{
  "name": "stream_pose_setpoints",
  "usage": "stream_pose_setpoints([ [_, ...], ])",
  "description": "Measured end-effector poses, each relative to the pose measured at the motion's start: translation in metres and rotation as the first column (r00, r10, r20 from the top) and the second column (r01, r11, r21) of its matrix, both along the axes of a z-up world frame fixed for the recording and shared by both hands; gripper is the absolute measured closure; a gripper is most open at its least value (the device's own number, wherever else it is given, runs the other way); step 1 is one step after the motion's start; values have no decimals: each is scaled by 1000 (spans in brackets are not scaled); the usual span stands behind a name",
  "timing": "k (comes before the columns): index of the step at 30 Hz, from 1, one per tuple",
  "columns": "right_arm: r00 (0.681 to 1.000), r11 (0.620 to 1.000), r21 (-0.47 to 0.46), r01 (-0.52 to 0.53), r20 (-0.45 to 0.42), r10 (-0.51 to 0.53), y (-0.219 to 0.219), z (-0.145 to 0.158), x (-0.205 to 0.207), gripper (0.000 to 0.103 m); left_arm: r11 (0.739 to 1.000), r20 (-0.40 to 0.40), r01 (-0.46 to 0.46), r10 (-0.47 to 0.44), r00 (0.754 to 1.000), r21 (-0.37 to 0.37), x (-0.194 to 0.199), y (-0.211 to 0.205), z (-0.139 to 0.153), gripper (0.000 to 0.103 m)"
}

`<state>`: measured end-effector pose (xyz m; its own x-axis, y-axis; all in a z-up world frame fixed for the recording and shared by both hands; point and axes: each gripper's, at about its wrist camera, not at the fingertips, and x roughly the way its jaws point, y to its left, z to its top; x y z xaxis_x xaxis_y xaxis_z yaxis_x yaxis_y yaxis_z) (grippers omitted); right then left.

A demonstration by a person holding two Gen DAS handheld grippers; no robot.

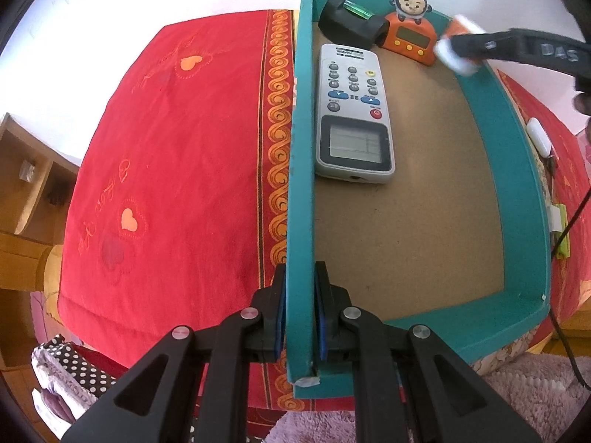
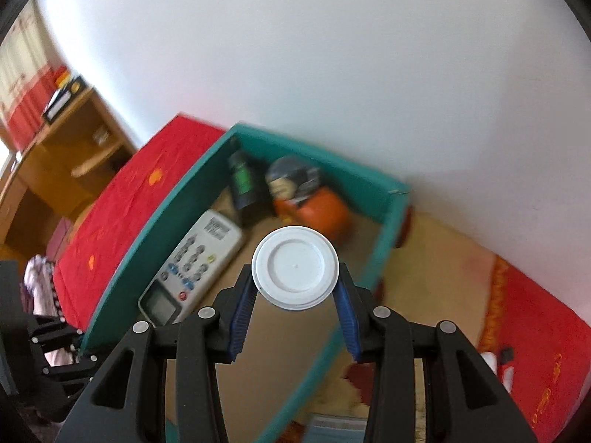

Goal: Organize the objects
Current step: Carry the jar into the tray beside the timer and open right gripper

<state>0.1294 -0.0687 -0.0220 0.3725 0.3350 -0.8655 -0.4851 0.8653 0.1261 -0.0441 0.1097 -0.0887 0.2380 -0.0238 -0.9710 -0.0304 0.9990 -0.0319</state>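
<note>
Claws: left (image 1: 300, 317) pinching box wall (image 1: 301, 184), right (image 2: 295, 295) gripping white-capped container (image 2: 295, 267).

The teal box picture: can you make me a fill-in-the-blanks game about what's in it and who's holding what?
1. The left hand-held gripper is shut on the wall of the teal ____.
2. The remote lies inside the box, beside the wall that the ____ hand-held gripper holds.
3. The right hand-held gripper is shut on a bottle with a ____ cap.
4. The monkey sits on top of the ____ clock.

Missing words: box; left; white; orange
</note>
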Motion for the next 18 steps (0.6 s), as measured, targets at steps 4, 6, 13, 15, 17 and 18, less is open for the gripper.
stream_pose_setpoints([
  [4,999,999,-29,-27,-24,27,18,-15,1,61,1000,9,5,-5,1000,0,-3,-2,2,93],
  [6,999,999,-41,-31,-37,29,26,-25,6,61,1000,11,7,-7,1000,-1,-5,-2,3,93],
  [13,998,997,-70,-39,-49,36,51,-46,18,61,1000,15,14,-14,1000,0,-7,-2,5,93],
  [15,998,996,-77,-36,-51,32,52,-48,20,61,1000,15,13,-13,1000,-3,-7,-2,5,93],
  [17,998,997,-75,-36,-47,33,54,-49,21,61,1000,15,15,-15,1000,-3,-7,-2,6,93],
  [18,998,996,-77,-37,-45,34,55,-49,21,61,1000,15,16,-16,1000,-2,-7,-2,6,93],
])
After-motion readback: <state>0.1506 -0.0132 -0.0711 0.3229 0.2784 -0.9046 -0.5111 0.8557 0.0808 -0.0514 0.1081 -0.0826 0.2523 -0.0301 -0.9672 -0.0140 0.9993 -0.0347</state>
